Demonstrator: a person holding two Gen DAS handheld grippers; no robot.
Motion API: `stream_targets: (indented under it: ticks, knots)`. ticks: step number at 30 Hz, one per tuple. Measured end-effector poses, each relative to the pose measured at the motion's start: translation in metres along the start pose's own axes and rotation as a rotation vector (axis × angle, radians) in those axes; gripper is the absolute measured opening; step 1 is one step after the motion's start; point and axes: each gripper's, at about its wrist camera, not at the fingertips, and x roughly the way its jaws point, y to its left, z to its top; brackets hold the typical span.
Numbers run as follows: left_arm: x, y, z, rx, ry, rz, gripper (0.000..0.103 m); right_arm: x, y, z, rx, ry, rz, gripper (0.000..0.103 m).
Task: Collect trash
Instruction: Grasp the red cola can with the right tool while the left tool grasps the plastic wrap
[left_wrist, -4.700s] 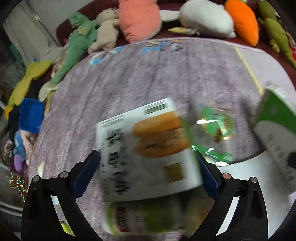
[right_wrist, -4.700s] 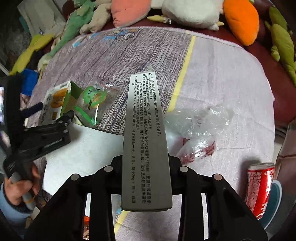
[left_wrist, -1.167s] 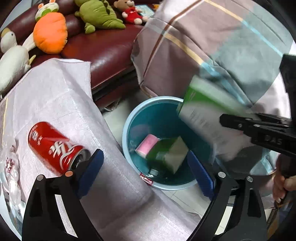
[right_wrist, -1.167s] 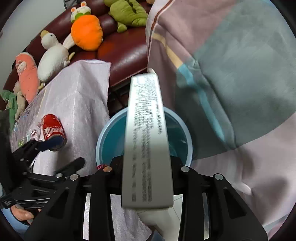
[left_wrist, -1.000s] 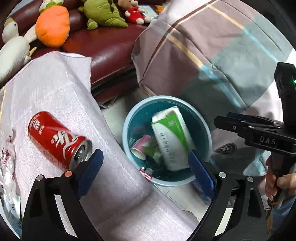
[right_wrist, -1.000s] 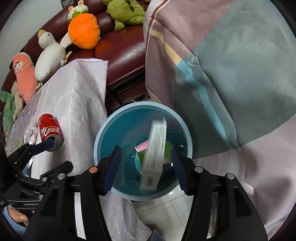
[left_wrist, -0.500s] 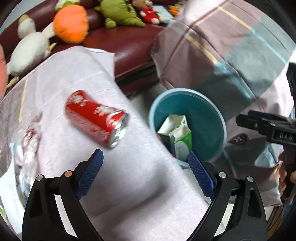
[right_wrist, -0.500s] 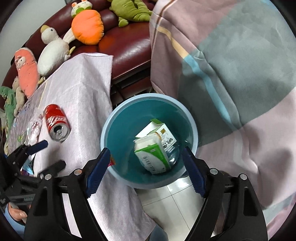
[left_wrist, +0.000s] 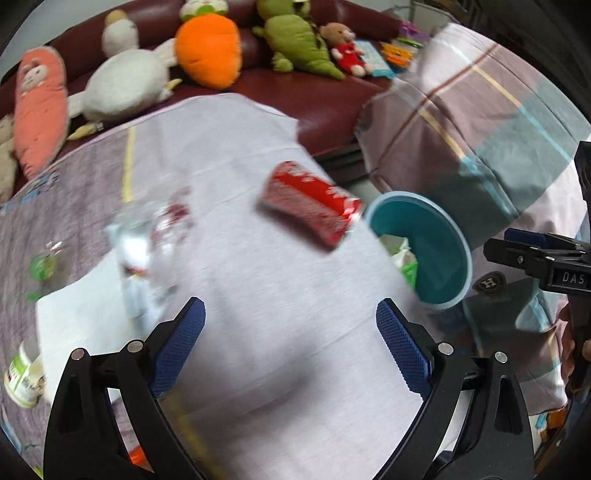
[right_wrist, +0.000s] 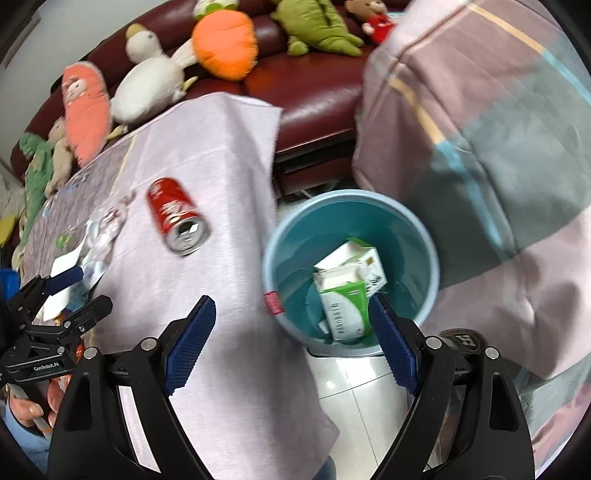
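A teal bin (right_wrist: 351, 210) stands on the floor beside the cloth-covered table (right_wrist: 207, 147) and holds two cartons (right_wrist: 347, 284). A red soda can (right_wrist: 175, 219) lies on its side near the table's edge; it shows blurred in the left wrist view (left_wrist: 310, 208). Crumpled clear plastic wrap (left_wrist: 147, 236) lies left of the can. My left gripper (left_wrist: 290, 347) is open and empty above the table, short of the can. My right gripper (right_wrist: 291, 339) is open and empty above the bin's near rim.
Plush toys (left_wrist: 207, 50) line a dark red sofa (right_wrist: 317, 85) behind the table. A plaid blanket (right_wrist: 480, 110) hangs right of the bin (left_wrist: 436, 258). A white sheet (left_wrist: 81, 314), a green wrapper (left_wrist: 42, 264) and a small jar (left_wrist: 22, 373) lie at the table's left.
The right gripper opened and dropped its carton into the bin. Both grippers have since swung left, away from the bin toward the table and the can.
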Motion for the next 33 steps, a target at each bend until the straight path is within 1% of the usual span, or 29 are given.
stream_targets:
  ticks: [3,10,14,18,24,27,31,32,33]
  knots:
    - [-0.013,0.026,-0.009,-0.03,-0.015,0.028,0.095,0.002,0.024,0.001,-0.034,0.01,0.012,0.081]
    - [-0.033,0.083,-0.025,-0.098,-0.041,0.068,0.096,0.012,0.081,0.004,-0.122,0.035,0.03,0.081]
    - [-0.034,0.115,-0.027,-0.14,-0.043,0.081,0.097,0.019,0.102,0.01,-0.174,0.053,0.023,0.081]
    - [-0.025,0.142,-0.021,-0.174,-0.027,0.083,0.097,0.032,0.116,0.026,-0.222,0.068,0.004,0.081]
    - [-0.01,0.165,-0.013,-0.217,-0.005,0.071,0.097,0.069,0.136,0.062,-0.307,0.096,-0.03,0.081]
    - [0.001,0.163,-0.002,-0.21,0.005,0.071,0.097,0.092,0.144,0.078,-0.339,0.11,-0.031,0.081]
    - [0.011,0.161,0.01,-0.194,0.01,0.07,0.097,0.123,0.151,0.09,-0.371,0.15,-0.027,0.081]
    - [0.014,0.16,0.013,-0.193,0.012,0.067,0.097,0.128,0.151,0.091,-0.374,0.154,-0.027,0.08]
    - [0.016,0.159,0.016,-0.191,0.015,0.061,0.097,0.136,0.153,0.092,-0.382,0.167,-0.019,0.072]
